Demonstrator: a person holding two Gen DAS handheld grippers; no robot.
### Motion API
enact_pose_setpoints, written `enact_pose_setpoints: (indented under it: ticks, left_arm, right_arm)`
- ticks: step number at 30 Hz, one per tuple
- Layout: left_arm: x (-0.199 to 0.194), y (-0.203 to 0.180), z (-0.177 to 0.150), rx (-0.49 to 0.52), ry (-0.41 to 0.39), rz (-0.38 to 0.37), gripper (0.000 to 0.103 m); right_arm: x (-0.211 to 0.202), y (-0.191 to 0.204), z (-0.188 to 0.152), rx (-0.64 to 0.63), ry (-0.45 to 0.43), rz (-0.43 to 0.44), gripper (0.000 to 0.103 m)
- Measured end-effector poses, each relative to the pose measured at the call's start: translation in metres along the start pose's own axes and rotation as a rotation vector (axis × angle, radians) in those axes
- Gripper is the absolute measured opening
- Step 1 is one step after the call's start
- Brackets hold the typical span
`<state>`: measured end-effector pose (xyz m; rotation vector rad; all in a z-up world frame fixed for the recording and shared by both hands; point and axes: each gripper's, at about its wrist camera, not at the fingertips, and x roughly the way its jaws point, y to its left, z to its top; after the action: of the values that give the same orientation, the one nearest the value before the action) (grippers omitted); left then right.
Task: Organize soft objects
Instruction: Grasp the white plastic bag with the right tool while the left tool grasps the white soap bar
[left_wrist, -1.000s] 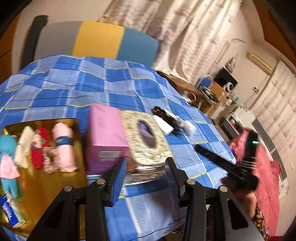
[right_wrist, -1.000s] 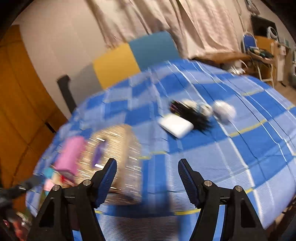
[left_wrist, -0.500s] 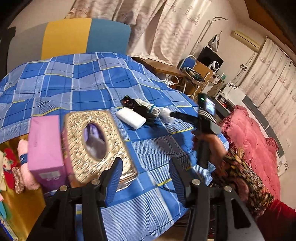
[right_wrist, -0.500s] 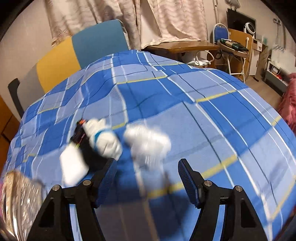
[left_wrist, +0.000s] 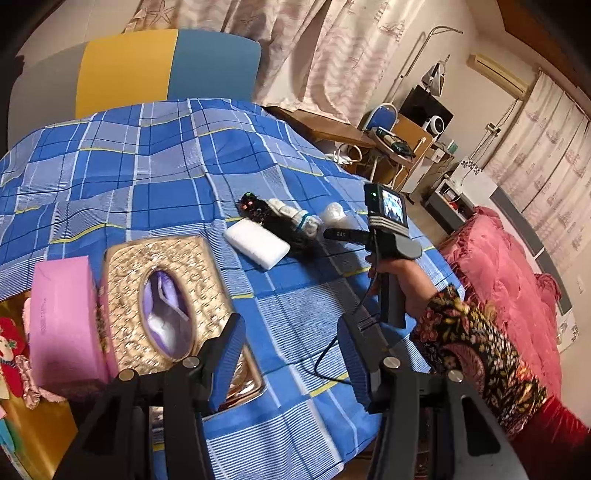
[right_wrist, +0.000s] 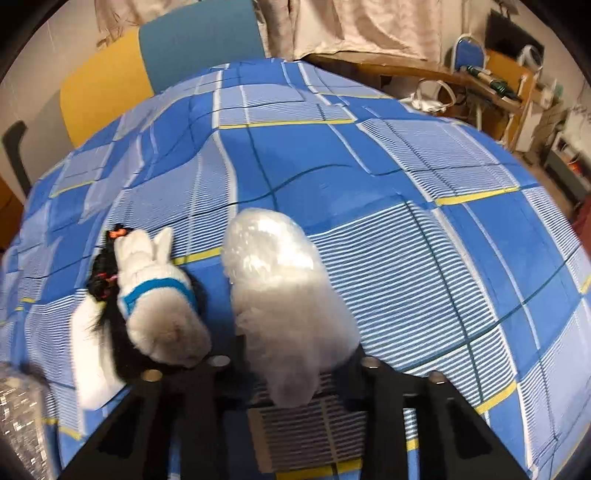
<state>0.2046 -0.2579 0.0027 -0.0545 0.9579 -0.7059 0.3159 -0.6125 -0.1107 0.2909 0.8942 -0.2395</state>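
From my left wrist camera, my left gripper (left_wrist: 291, 360) hangs over the near edge of the blue checked tablecloth (left_wrist: 155, 173) with its blue-padded fingers (left_wrist: 229, 354) spread apart and nothing between them. Just beyond them sits a gold tissue box (left_wrist: 162, 295), touching a pink box (left_wrist: 62, 321) on its left. Farther out lies a white pad (left_wrist: 256, 245), and beside it a black fuzzy item (left_wrist: 258, 210) with a white plush rabbit (left_wrist: 295, 218) against it. My right hand (left_wrist: 402, 280) holds the right gripper (left_wrist: 334, 233) out to the right, its tip reaching a wrapped white fluffy bundle (left_wrist: 332, 212) next to the rabbit. From my right wrist camera, that fluffy bundle (right_wrist: 284, 295) fills the space between the right gripper's (right_wrist: 295, 363) fingers, which flank its near end; whether they press it I cannot tell, since the bundle hides the pads. The plush rabbit (right_wrist: 155, 295), wearing a blue band, lies just left of the bundle on the tablecloth (right_wrist: 406, 177), half over the black fuzzy item (right_wrist: 107, 284), with the white pad (right_wrist: 90, 362) at the far left.
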Motion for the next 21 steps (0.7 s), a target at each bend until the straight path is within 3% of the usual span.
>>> enact_pose_setpoints:
  ticks: [5,8,11,14,16,21]
  left_arm:
    - [0.012,-0.012,0.020,-0.028,0.010,-0.024,0.052]
    - [0.027,-0.019,0.038,-0.061,0.027,-0.027,0.053]
    - [0.054,-0.021,0.058,-0.140,0.067,0.014,0.059]
    - [0.089,-0.021,0.076,-0.212,0.118,-0.021,0.063]
    - [0.116,-0.016,0.084,-0.266,0.154,0.024,0.063]
    - [0.188,0.012,0.090,-0.349,0.226,0.168,0.063]
  right_arm:
    - [-0.037,-0.003,-0.018,0.027,0.014,0.022,0.030]
    - [-0.063,-0.009,-0.041,0.115,0.040,0.087,0.030]
    - [-0.079,-0.010,-0.062,0.150,0.006,0.136,0.030]
    - [-0.079,-0.006,-0.068,0.131,-0.006,0.144,0.030]
    - [-0.078,-0.010,-0.066,0.165,-0.006,0.194,0.030]
    - [-0.075,-0.015,-0.063,0.175,-0.007,0.181,0.030]
